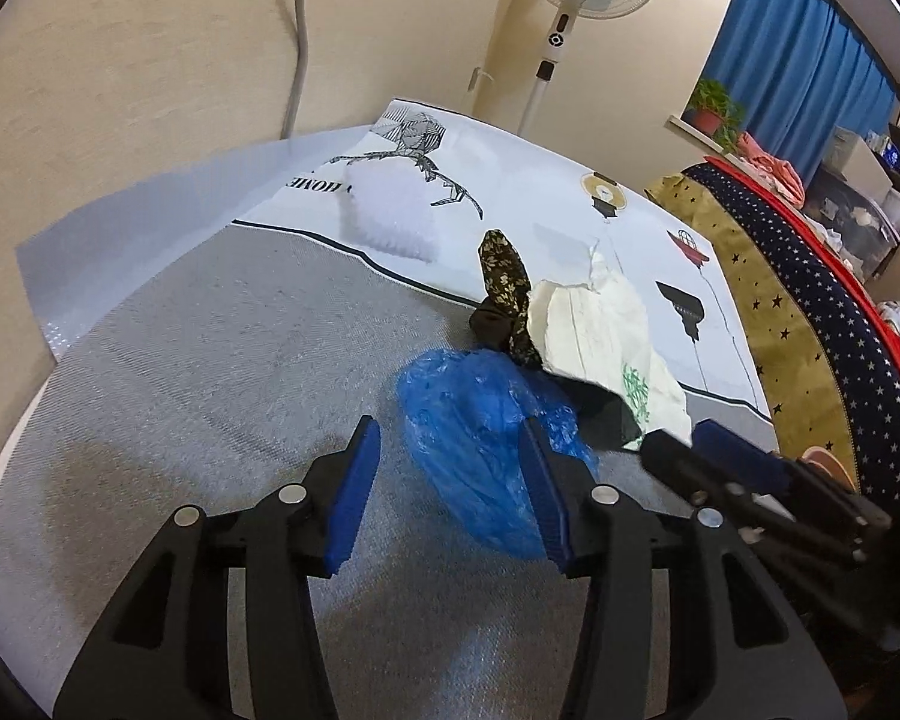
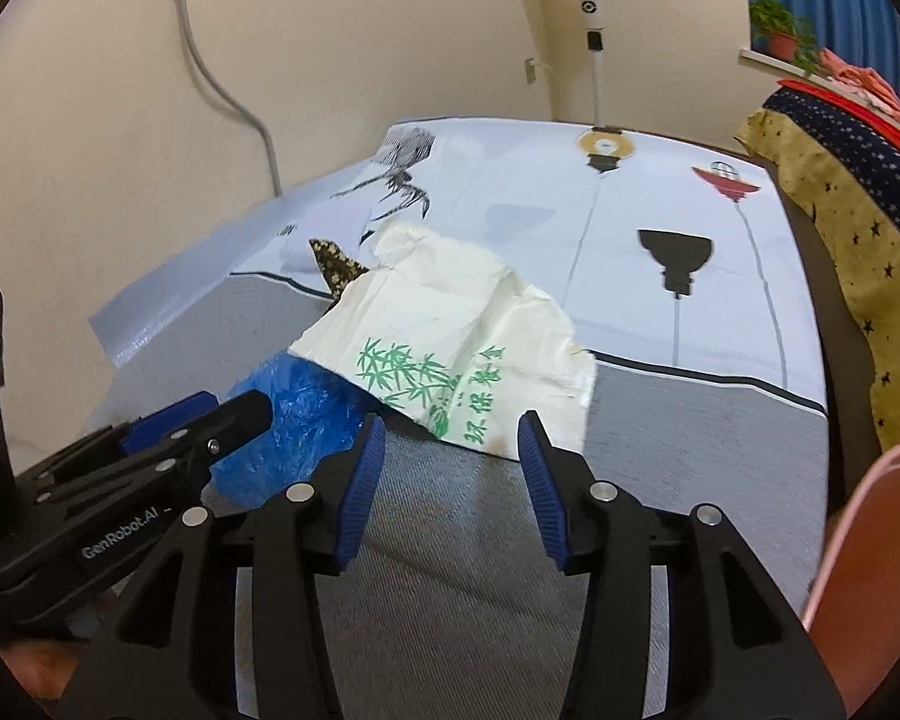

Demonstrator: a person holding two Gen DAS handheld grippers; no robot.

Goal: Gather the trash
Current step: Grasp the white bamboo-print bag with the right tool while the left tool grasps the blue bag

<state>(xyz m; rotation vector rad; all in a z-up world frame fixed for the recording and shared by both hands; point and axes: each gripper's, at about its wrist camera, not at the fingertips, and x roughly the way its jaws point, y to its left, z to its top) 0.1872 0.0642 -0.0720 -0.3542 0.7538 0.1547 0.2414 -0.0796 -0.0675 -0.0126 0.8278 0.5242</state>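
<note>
So far nothing is collected: my left tongs (image 1: pixel 450 480) gape around the blue bag (image 1: pixel 480 432), right tongs (image 2: pixel 450 471) released just before the white bag (image 2: pixel 450 342) beside it.

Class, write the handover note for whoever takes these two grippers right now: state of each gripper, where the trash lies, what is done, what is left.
Left gripper: open, nothing held; the crumpled blue plastic bag lies at its right finger, partly between the fingers.
Right gripper: open, empty, facing the near edge of the white bag with green print.
Both bags lie on the grey mat; a dark patterned scrap and a black piece sit by the white bag.
Done: nothing visibly collected.
Left: grip the blue bag, then the white one and the scraps. No bin is in view.
</note>
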